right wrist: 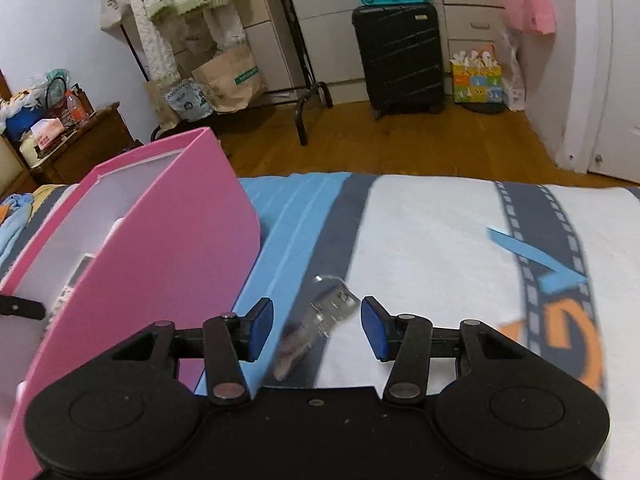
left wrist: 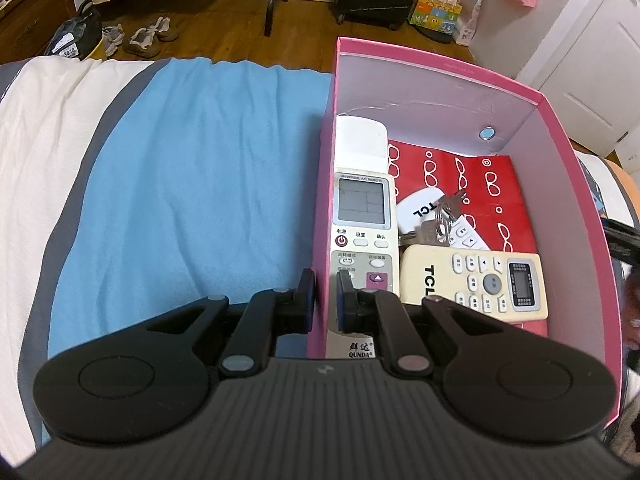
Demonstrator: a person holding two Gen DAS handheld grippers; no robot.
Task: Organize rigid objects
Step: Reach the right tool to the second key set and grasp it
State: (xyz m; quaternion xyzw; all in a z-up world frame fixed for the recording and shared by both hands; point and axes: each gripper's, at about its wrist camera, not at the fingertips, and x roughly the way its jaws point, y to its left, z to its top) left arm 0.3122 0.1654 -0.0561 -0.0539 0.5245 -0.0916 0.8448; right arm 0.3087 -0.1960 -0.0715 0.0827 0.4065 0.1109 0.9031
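here the left tongs [left wrist: 325,300] pinch the near wall of the pink box [left wrist: 440,64], which sits on the bed [left wrist: 192,160] with remotes inside. the right tongs [right wrist: 317,330] stand parted above a blurred clear item [right wrist: 320,316] lying on the bed beside the box, pads off it.

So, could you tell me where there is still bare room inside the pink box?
The pink box is bare along its far wall, beyond the red glasses packet. The near half is crowded: the tall remote, keys and TCL remote.

Even, soft indoor light; fisheye-bent edges; right wrist view motion-blurred.
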